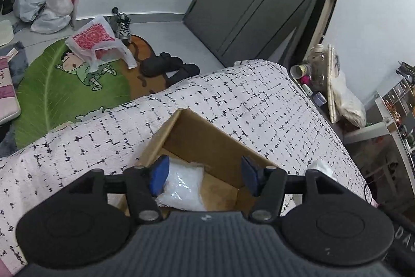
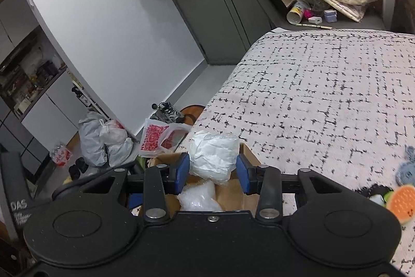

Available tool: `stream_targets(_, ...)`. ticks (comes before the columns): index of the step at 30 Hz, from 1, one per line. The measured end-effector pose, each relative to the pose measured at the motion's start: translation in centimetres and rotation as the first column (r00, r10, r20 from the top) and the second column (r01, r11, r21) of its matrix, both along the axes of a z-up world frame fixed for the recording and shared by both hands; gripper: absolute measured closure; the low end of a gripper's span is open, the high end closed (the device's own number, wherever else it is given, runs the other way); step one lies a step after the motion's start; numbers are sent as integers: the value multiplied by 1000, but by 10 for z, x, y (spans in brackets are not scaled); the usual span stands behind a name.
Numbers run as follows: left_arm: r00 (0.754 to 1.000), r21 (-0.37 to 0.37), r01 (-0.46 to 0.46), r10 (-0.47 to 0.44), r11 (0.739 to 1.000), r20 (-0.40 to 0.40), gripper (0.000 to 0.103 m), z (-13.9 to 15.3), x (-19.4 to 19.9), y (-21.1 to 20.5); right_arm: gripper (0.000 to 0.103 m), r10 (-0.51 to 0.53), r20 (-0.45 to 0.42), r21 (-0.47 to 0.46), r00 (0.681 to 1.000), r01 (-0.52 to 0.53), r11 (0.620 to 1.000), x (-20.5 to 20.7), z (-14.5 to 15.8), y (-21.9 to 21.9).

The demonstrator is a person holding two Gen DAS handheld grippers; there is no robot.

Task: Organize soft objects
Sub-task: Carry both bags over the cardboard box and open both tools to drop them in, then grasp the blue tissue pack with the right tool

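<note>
An open cardboard box (image 1: pixel 207 139) sits on a bed with a white, black-flecked cover (image 1: pixel 246 98). A clear plastic packet of white stuff (image 1: pixel 181 183) lies on the box floor. My left gripper (image 1: pixel 205 173) is open and empty, hovering over the box above that packet. My right gripper (image 2: pixel 212 168) is shut on a white soft packet in clear wrap (image 2: pixel 212 155) and holds it above the box (image 2: pixel 249 155). The packet in the box (image 2: pixel 199 199) shows below it.
Small plush toys (image 2: pixel 402 196) lie on the bed cover (image 2: pixel 324 95) at the right. On the floor are a green cartoon rug (image 1: pixel 64 85), a red-printed plastic bag (image 1: pixel 96 43), shoes, black slippers (image 1: pixel 168 66) and grey bags (image 2: pixel 103 144). A cluttered shelf (image 1: pixel 321 74) stands past the bed.
</note>
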State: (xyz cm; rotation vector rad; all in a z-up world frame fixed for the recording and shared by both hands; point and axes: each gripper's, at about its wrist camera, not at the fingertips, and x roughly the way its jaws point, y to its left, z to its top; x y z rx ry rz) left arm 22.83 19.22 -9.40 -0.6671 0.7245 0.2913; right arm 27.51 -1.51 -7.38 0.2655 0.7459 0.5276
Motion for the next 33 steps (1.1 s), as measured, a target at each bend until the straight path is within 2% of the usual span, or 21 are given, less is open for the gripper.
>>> stream_targets(3,1000,-18,4,-4,1000,-10,43,-1,1,0,63,15,10,-8,1000,-15,1000,7,3,9)
stream_targets(6,1000,-2,12,-12,1000,-21,42,0,1,-3,60,57,11,-3,998,-57,998,12,6,17)
stream_targets(7,1000,-1,14,-14,1000,-22,41,0,1,-4,57,62,2,-6,998,-62,998,14,6,18)
stream_targets(9,1000,0,11,-11,1000,-28,38,1,0,-4,35,61,-8,-5,998,-61,998,16,6,17)
stream_targets(10,999,5,5,-4,1000,-32,35,1,-1,-4,33,61,-11,0,998,-61,998,15,8,14)
stream_targets(14,998,33,-12,13,999,-55,34,2,0,-5,33,71,-20,23,997,-71,997,8,13,-5)
stream_targets(18,999,44,-14,16,999,-45,34,9,-1,-9,32,44,-30,5,999,-44,999,0,18,-27)
stream_targets(20,999,46,3,-1,999,-45,26,11,-3,-13,32,28,-33,-11,999,-28,1000,-4,20,-40)
stream_targets(22,999,43,26,-24,999,-48,23,13,-4,-19,32,8,-35,-44,999,-10,999,-9,22,-53)
stream_targets(27,996,41,75,-73,996,-56,22,20,-8,-36,31,-45,-41,-88,998,41,995,-26,29,-94)
stream_targets(33,989,81,141,-137,987,-49,21,37,-19,-61,29,-96,-52,-114,994,90,989,-46,29,-133)
